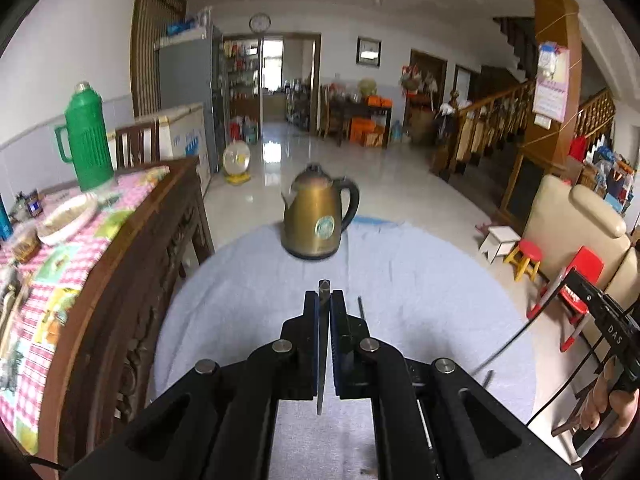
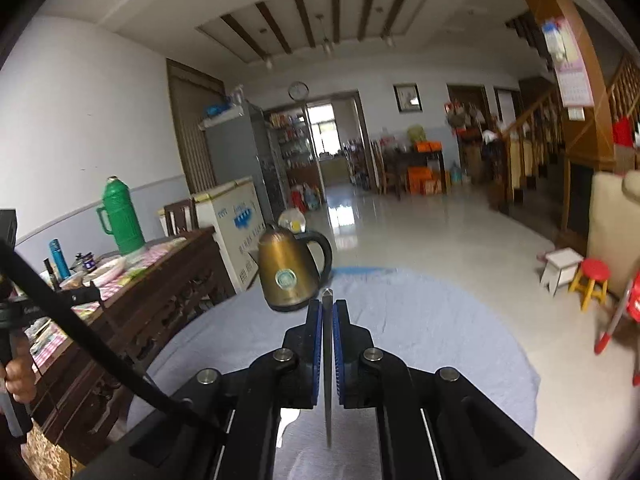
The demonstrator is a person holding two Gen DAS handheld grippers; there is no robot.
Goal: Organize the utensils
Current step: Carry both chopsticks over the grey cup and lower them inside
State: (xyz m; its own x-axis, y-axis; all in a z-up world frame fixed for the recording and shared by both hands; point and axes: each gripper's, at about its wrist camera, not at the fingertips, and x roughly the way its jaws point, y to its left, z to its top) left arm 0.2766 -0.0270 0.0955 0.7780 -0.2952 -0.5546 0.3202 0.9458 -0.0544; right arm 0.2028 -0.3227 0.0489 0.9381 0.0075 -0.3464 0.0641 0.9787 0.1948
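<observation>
We see a round counter draped in a pale blue cloth, with a long wooden sideboard just beside it on the left. On the counter's far side stands a brass-coloured kettle, upright, its dark handle to the right. A green thermos stands upright on the sideboard.

Our left gripper hangs above the cloth, its fingers pinched tight on a thin metal utensil held edge-on. The right gripper is likewise clamped on a second slim utensil, its pointed end poking out in front. We cannot tell what kind of utensil either one is.
</observation>
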